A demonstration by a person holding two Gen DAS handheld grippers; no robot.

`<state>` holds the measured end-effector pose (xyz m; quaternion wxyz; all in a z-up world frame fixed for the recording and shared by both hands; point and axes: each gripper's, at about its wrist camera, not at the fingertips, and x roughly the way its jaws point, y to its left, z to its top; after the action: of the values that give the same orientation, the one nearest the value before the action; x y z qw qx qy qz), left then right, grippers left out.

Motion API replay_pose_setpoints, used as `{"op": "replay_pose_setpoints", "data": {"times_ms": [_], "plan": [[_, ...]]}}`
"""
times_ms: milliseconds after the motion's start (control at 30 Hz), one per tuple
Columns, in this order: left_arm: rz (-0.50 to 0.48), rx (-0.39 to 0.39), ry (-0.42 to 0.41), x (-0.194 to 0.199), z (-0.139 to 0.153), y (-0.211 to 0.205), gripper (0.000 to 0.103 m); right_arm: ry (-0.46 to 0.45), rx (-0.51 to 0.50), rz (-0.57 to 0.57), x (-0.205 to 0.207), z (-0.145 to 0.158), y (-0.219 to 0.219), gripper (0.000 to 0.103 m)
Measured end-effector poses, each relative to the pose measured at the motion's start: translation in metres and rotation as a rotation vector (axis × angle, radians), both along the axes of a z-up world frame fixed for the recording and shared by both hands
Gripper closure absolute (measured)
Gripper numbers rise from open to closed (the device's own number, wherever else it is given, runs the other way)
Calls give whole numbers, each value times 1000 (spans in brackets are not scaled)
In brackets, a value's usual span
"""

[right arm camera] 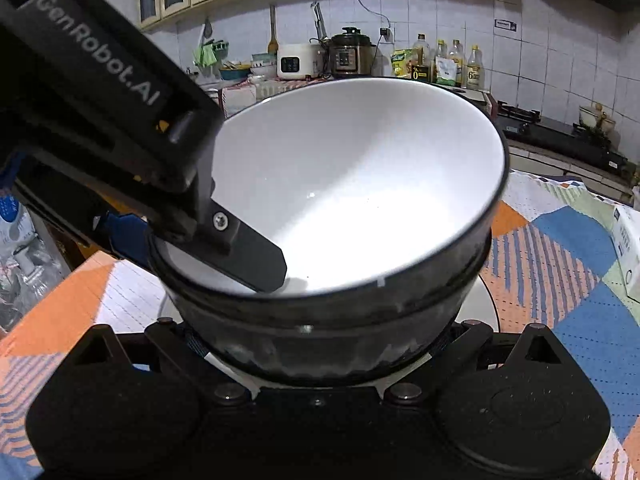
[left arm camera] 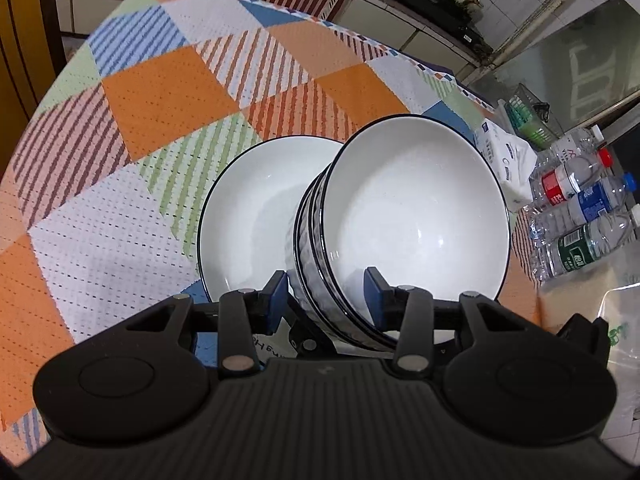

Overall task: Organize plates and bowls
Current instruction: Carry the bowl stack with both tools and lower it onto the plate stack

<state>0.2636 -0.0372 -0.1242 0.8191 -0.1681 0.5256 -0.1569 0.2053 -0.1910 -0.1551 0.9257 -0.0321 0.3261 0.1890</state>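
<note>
My left gripper (left arm camera: 326,294) is shut on the rim of a stack of white bowls (left arm camera: 416,216) with dark ribbed outsides and black rims, one finger inside and one outside. The stack is tilted over a white plate (left arm camera: 256,216) with a dark rim on the patterned tablecloth. In the right wrist view the bowl stack (right arm camera: 352,200) fills the middle, with the left gripper (right arm camera: 224,240) clamped on its left rim. My right gripper's fingers are hidden under the bowls, and a bit of the plate (right arm camera: 486,308) shows beneath.
Several plastic water bottles (left arm camera: 576,216) lie at the table's right edge, next to a white packet (left arm camera: 506,160). A white box (right arm camera: 628,248) sits on the cloth at right. A kitchen counter with appliances and oil bottles (right arm camera: 440,64) runs behind.
</note>
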Motion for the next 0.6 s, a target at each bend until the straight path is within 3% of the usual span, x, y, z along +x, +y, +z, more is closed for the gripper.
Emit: {"op": "replay_pose_setpoints", "data": {"times_ms": [233,600], "plan": [[-28,60,-3,2,-4,-2,63,25,-12,10,11,-7,8,3],[-12,9,23,9,-11,9,63,0,-48,5,4,-11,15,3]]}}
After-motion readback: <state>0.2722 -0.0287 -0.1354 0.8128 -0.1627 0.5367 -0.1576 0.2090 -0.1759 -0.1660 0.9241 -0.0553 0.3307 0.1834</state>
